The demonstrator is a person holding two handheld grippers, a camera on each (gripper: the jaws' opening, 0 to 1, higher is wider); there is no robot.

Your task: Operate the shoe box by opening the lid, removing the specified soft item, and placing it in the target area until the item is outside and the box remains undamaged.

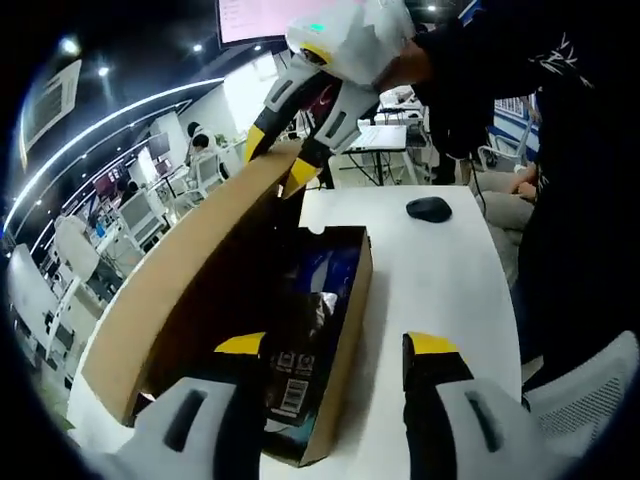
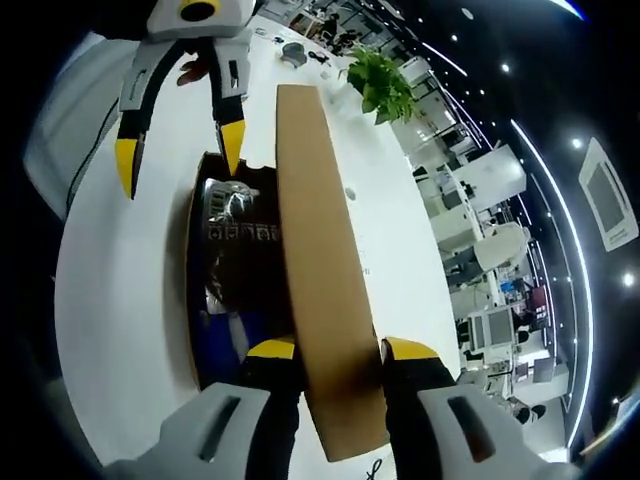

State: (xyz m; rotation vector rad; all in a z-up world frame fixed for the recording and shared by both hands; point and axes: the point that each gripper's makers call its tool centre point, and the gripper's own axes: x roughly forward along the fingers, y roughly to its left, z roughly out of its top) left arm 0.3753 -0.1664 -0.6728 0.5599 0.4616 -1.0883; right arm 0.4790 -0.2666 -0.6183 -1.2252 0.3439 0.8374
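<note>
The right gripper has its jaws closed narrowly on the free edge of the raised cardboard lid, holding it up on end. The left gripper stands wide with nothing between its jaws; one jaw hangs over the open shoe box, the other over the bare white desk beside the box.

The box sits on the desk near its left edge, and the lid leans out past that edge. Inside lies the soft item, a dark, crinkled, glossy package with a white printed label, resting on something blue toward the far end of the box. It looks limp and slippery, likely to sag and slide in a pinch.

The main risks appear to be these: if the right gripper pulls the lid further back, the cardboard hinge could crease or tear; if it lets go, the lid would drop onto the left gripper. A low reach by the left gripper could catch the thin side wall and drag the box toward the desk edge. A black mouse lies near the far edge, well apart.
</note>
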